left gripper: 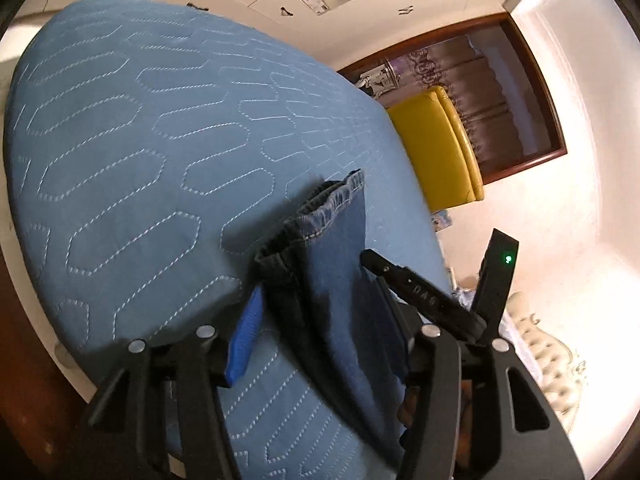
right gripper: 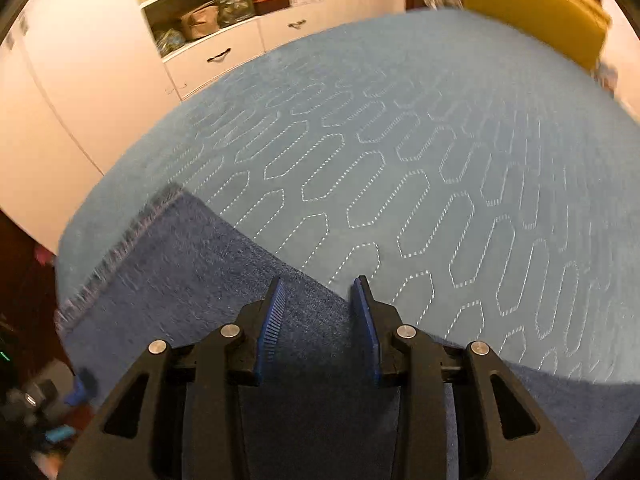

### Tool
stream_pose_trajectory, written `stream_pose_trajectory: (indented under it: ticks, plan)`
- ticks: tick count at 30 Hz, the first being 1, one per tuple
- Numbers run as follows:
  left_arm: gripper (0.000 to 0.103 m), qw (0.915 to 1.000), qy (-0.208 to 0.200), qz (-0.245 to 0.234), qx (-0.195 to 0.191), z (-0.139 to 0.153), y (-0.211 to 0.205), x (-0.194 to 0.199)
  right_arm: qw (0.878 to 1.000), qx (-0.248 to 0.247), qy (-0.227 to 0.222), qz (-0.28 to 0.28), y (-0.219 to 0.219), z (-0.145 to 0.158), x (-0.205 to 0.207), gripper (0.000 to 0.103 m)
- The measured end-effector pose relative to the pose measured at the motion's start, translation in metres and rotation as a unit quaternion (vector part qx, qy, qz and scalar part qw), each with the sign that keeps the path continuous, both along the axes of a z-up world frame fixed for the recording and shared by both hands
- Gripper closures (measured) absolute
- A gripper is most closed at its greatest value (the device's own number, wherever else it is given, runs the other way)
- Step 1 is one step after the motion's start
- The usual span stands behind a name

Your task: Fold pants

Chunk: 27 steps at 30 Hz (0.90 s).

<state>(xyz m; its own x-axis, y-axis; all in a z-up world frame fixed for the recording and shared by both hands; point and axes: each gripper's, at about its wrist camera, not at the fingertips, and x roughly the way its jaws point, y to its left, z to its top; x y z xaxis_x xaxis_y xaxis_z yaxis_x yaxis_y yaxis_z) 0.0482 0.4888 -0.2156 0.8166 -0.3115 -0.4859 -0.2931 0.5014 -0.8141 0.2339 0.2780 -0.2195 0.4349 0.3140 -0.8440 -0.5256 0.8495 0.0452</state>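
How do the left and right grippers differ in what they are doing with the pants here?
The left gripper has a bunched fold of the pants between its fingers, near the waistband; the right gripper stands open with denim lying flat under it. The left one's cloth rises off the bed; the right one's cloth, near the frayed hem, rests on the bed. Both have blue pads and point across the bed.

Blue quilted bed [left gripper: 132, 128] across centre, white cupboards [right gripper: 80, 64] upper left, yellow chair [left gripper: 436, 144] and wood-framed window [left gripper: 508, 92] at right.
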Motion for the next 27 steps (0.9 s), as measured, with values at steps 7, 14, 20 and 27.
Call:
stream_pose_trajectory:
  ticks: [7, 14, 20, 27]
  plan:
    - [0.078, 0.9997, 0.011, 0.014, -0.019, -0.006, 0.003, 0.008, 0.998, 0.046, 0.019, -0.028, -0.038, 0.028, 0.001, 0.061]
    - [0.088, 0.9977, 0.004, 0.022, -0.063, -0.015, 0.009, 0.003, 0.994, -0.028, 0.024, -0.107, -0.129, 0.022, -0.012, 0.059]
    - [0.094, 0.9974, 0.007, 0.008, 0.071, 0.041, -0.017, 0.004, 0.994, -0.046, 0.017, -0.097, -0.124, 0.014, -0.007, 0.055]
    - [0.094, 0.9526, -0.009, -0.037, 0.302, 0.128, -0.093, 0.007, 0.976, 0.125, 0.126, -0.128, -0.178, 0.032, -0.003, 0.027]
